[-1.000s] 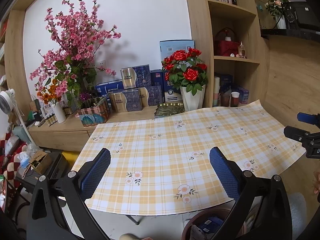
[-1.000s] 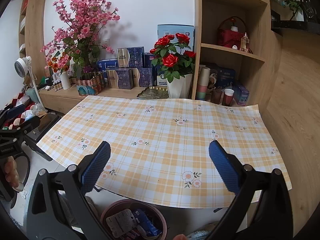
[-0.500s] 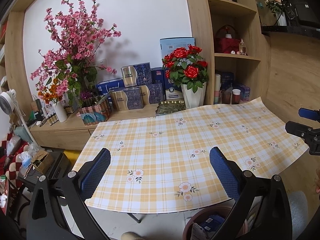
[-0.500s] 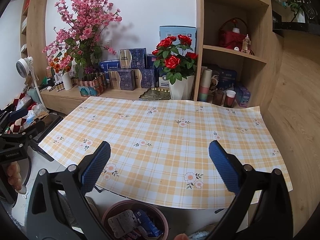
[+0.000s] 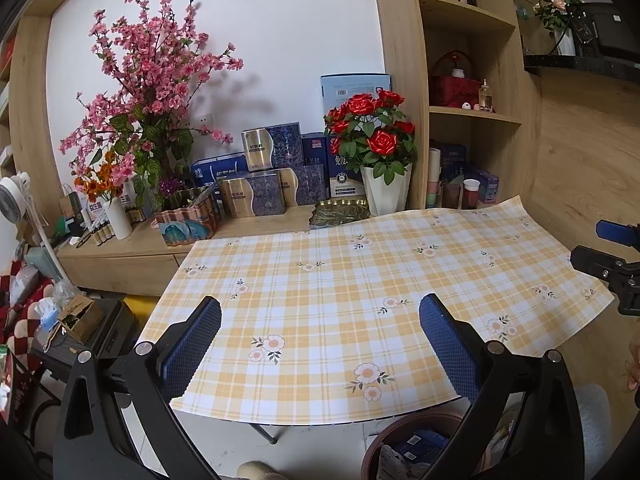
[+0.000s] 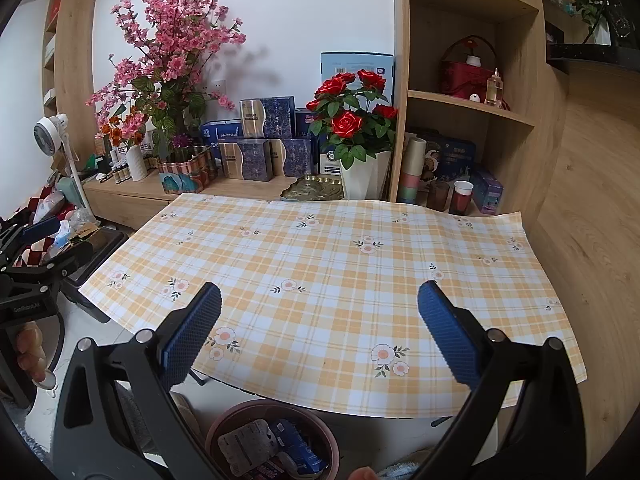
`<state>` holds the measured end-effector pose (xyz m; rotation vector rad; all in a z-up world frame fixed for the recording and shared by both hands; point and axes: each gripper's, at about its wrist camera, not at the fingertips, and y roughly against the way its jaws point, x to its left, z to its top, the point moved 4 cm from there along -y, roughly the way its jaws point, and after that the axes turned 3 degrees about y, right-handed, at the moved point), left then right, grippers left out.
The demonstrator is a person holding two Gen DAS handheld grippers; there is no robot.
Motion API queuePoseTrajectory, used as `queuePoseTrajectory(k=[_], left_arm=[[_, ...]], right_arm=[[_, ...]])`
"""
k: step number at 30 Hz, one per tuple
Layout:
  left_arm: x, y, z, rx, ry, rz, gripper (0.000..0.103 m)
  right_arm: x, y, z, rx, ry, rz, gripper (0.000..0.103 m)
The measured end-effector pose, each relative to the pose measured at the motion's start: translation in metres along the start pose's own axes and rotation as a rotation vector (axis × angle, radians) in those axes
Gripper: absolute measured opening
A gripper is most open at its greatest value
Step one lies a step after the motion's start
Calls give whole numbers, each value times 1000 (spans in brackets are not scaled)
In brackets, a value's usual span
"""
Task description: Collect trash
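My left gripper (image 5: 320, 320) and right gripper (image 6: 319, 306) hung spread wide, empty, above the yellow plaid tablecloth (image 6: 340, 280); the round brown trash bin (image 6: 276, 436) sat at six o'clock.

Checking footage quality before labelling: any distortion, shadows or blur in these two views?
Left wrist view: strong fisheye bending of the shelf unit, dark corner vignetting, a soft shadow of the pink blossom branches on the wall. Right wrist view: same bending and vignetting; the tablecloth is evenly lit, sharp, without glare.
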<state>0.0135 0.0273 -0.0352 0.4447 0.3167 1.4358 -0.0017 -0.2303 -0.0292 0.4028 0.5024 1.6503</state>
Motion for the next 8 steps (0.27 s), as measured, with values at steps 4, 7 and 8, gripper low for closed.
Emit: queuePoseTrajectory(k=[4,7,8], left_arm=[[2,2,-1,-7,-6,14,97],[3,3,0,-7,-2,12,97],[3,3,0,-6,0,12,97]], right_arm=[[1,0,0,0,0,-1,97],[2,1,0,-2,-1,0,97],[2,1,0,-2,-1,0,97]])
